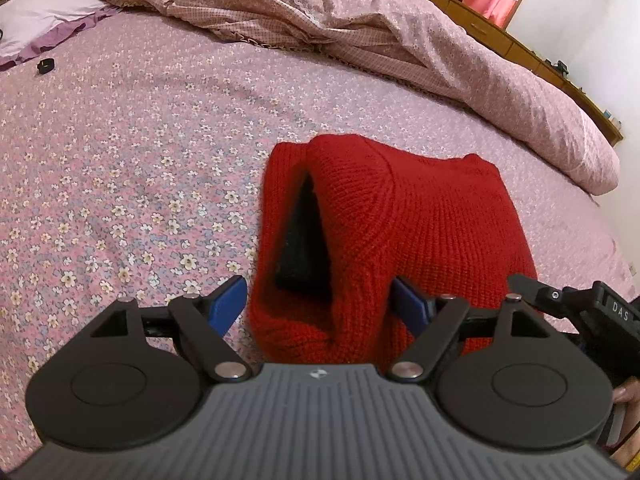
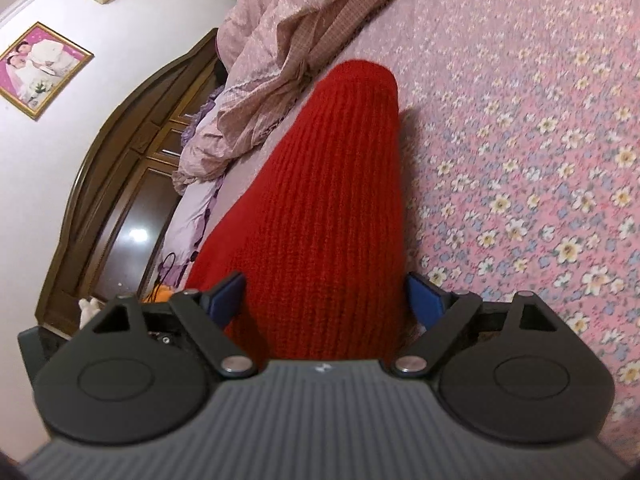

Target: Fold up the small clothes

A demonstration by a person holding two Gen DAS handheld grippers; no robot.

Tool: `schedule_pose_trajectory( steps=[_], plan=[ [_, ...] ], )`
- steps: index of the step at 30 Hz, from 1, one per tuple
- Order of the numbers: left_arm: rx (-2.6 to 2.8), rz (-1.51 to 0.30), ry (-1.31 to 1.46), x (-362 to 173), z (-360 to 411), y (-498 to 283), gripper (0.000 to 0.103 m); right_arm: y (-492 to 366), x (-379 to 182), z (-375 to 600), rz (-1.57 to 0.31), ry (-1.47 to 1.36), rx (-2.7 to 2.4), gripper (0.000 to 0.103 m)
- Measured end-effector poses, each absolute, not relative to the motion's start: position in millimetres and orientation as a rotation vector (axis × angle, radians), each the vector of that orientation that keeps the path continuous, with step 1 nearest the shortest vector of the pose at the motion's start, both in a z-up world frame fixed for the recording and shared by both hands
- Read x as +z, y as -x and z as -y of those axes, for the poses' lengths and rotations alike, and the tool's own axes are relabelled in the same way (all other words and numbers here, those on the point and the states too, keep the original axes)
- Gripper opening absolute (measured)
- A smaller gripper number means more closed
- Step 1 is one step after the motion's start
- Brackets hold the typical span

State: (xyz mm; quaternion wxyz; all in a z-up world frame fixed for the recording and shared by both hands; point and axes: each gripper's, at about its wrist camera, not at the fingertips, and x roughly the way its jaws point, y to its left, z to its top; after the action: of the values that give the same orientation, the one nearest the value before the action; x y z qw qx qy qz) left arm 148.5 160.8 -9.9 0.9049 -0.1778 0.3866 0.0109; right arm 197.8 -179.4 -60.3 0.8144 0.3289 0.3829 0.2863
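A red knitted garment [image 1: 400,220] lies folded on the flowered pink bed sheet [image 1: 120,160]. Its near edge stands open and shows a dark lining inside. My left gripper [image 1: 320,304] is open, its blue fingers [image 1: 228,300] on either side of the garment's near folded edge. In the right wrist view the same red garment [image 2: 332,200] runs away from the camera. My right gripper [image 2: 328,300] is open, its blue fingers [image 2: 224,300] straddling the garment's near end. The right gripper's body [image 1: 580,308] shows at the left wrist view's right edge.
A rumpled pink quilt [image 1: 320,20] is heaped along the far side of the bed. A lilac pillow [image 1: 44,20] and a small black object [image 1: 45,66] lie at the far left. A dark wooden headboard [image 2: 120,180] and a framed photo [image 2: 40,68] are on the wall.
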Motion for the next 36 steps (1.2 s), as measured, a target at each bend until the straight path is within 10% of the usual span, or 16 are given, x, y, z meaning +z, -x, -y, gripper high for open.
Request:
schedule_pose_trajectory(
  steps=[8, 18, 36],
  plan=[
    [0.042, -0.791, 0.377, -13.1, -164.0, -149.1, 0.083, -206.6, -59.9, 157.9, -0.83, -0.657, 0.633, 0.088],
    [0.048, -0.778, 0.371, -4.6, -156.1, -143.7, 0.083, -187.0, -29.8, 161.9, -0.756, -0.731, 0.626, 0.06],
    [-0.229, -0.812, 0.295, 10.2, -56.1, -120.0, 0.083, -109.0, 8.6, 252.6, -0.677, -0.743, 0.466, 0.059]
  ],
)
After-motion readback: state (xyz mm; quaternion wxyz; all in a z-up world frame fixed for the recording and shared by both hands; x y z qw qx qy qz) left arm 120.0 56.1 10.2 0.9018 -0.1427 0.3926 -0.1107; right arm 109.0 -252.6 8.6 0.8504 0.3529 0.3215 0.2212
